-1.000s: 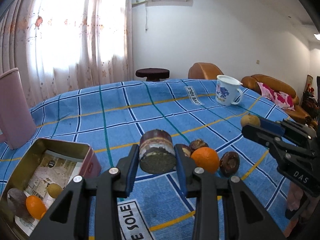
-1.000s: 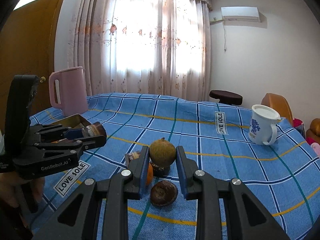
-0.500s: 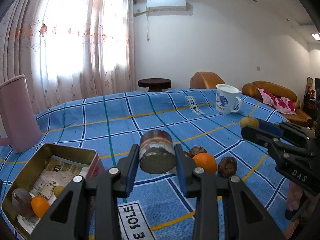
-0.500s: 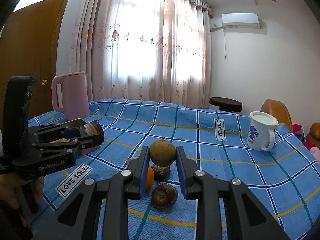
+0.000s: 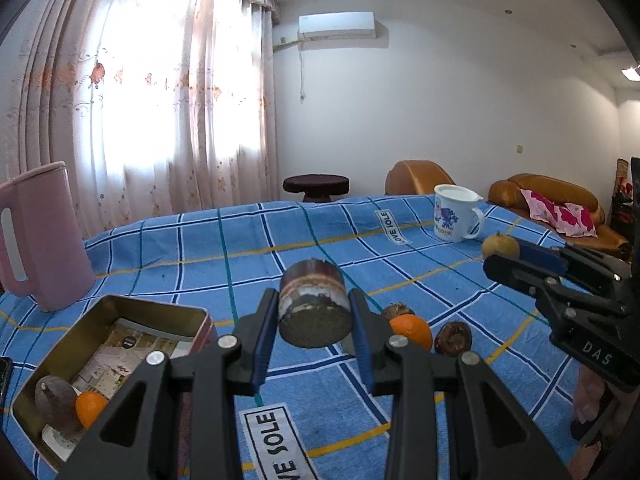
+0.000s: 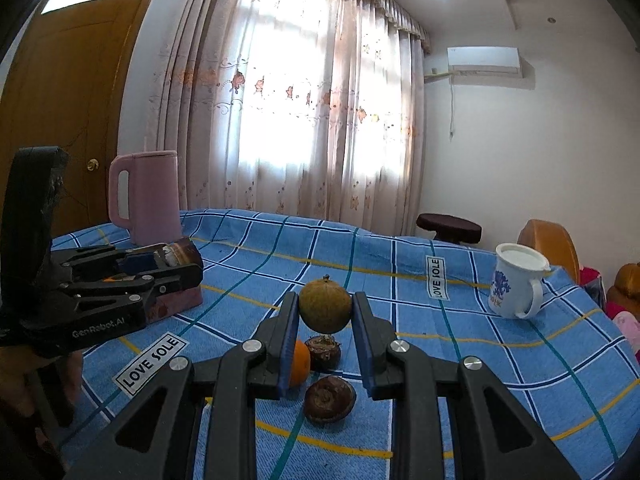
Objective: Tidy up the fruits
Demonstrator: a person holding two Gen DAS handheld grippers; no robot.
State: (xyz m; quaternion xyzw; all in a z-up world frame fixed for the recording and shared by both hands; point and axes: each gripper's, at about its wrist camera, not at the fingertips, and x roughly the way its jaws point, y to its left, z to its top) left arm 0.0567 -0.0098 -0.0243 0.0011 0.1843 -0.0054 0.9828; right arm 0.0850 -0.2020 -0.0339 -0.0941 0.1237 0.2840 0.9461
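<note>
My left gripper (image 5: 315,300) is shut on a dark brown cylindrical chunk (image 5: 314,308), held above the blue checked cloth. To its lower left stands an open tin box (image 5: 160,308) with an orange (image 5: 90,408) and a dark fruit (image 5: 54,400) inside. My right gripper (image 6: 326,304) is shut on a round yellow-brown fruit (image 6: 326,310) and hangs over an orange (image 6: 301,362) and two dark brown fruits (image 6: 323,352) (image 6: 330,398) on the cloth. In the right wrist view the left gripper (image 6: 188,264) partly hides the tin (image 6: 180,304).
A pink jug (image 5: 40,236) stands behind the tin at the left. A white mug (image 5: 454,216) sits at the far right of the table. A hand (image 6: 24,380) holds the left gripper at the table's near left edge. Sofas and a stool lie beyond.
The left gripper has drifted slightly left and up with the chunk, bringing more of the pink jug and tin into its view. The right gripper has tilted up a little, still holding its fruit.
</note>
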